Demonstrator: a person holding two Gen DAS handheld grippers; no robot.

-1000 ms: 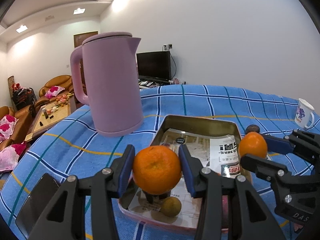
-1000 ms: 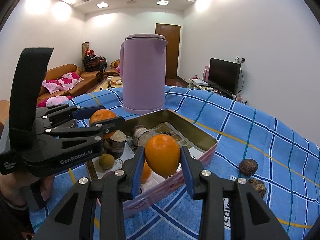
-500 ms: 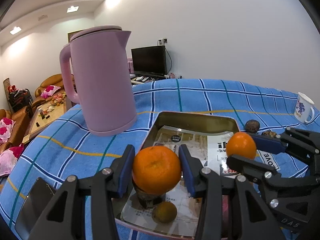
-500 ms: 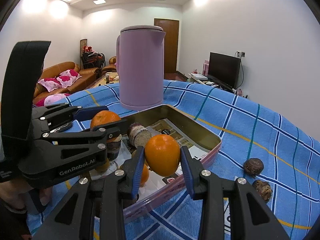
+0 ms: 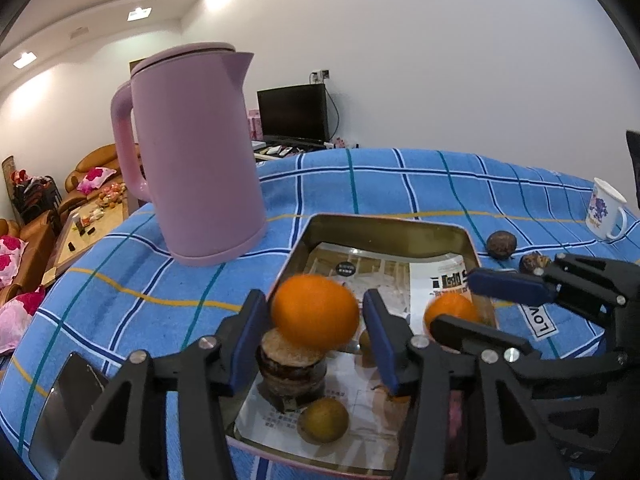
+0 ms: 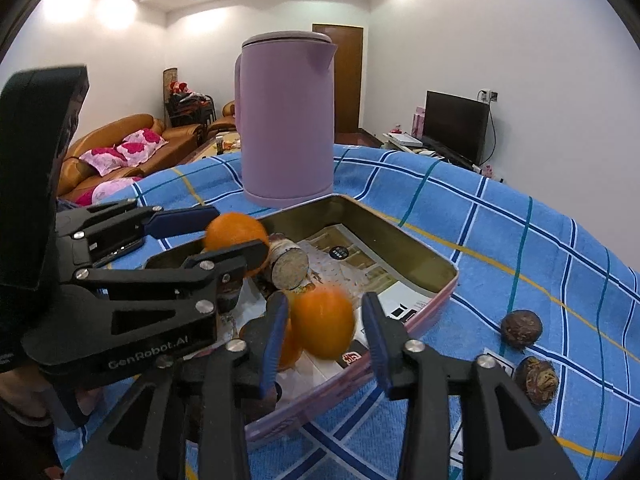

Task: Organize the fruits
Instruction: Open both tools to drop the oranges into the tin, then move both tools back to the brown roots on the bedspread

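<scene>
We begin with the blue checked cloth (image 5: 360, 184) that covers the table, and on it the tall pink kettle (image 5: 196, 152), which stands upright behind the tray. The metal tray (image 5: 384, 228), lined with printed paper, lies directly below both our grippers; this is the relation that matters for the coming move.

The left gripper (image 5: 316, 332) points down over the near left part of the tray. Its jaws are opening, and the left orange (image 5: 316, 312) is between them, blurred; gaps show on both sides of it, so we judge it is released and falling. Directly under it stands a brown cut stump-like piece (image 5: 290, 368), so the fruit may hit this and roll.

The right gripper (image 6: 324, 332) hangs over the near right edge of the tray. Its jaws are also opening, with the right orange (image 6: 324, 326) blurred between them and no pad touching it. Under it lies another orange (image 6: 290, 346).

Both fruits are nearly round, so they have no real long axis and point no way.

A small green-brown fruit (image 5: 324, 420) rests in the tray, near its front wall. Two dark wrinkled fruits (image 6: 522, 328) lie on the cloth outside the tray, nearer to our right hand.
</scene>
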